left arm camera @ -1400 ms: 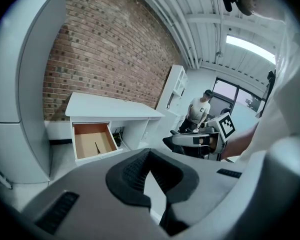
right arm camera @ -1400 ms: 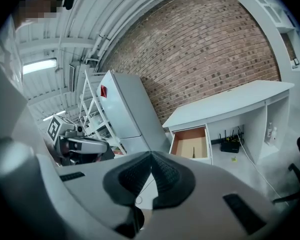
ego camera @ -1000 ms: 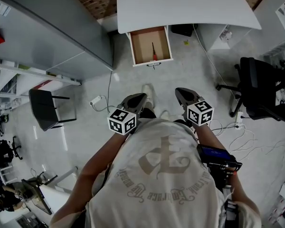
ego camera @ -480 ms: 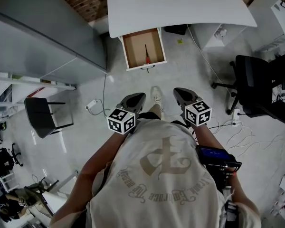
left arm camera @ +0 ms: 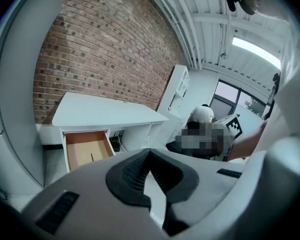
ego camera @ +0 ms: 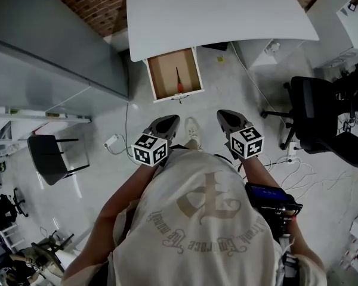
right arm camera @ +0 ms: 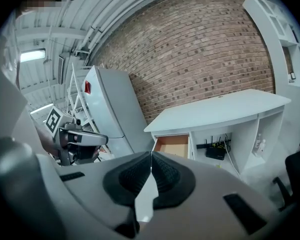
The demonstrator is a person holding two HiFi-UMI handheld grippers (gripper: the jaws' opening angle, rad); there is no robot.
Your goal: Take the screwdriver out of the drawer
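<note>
Hovering nearest, the left gripper (ego camera: pixel 172 120) and right gripper (ego camera: pixel 224 115) each have fingers (right arm camera: pixel 132 176) pressed together on nothing. Farther off at 12 o'clock, the screwdriver (ego camera: pixel 178 80) lies inside the open drawer (ego camera: pixel 163 76) beneath the white worktop (ego camera: pixel 221 11).

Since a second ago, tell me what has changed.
The person has stepped toward the desk, so the open drawer lies nearer the left gripper and right gripper. Nothing was taken hold of or let go. The screwdriver still lies in the drawer; both grippers stay shut and empty.
</note>
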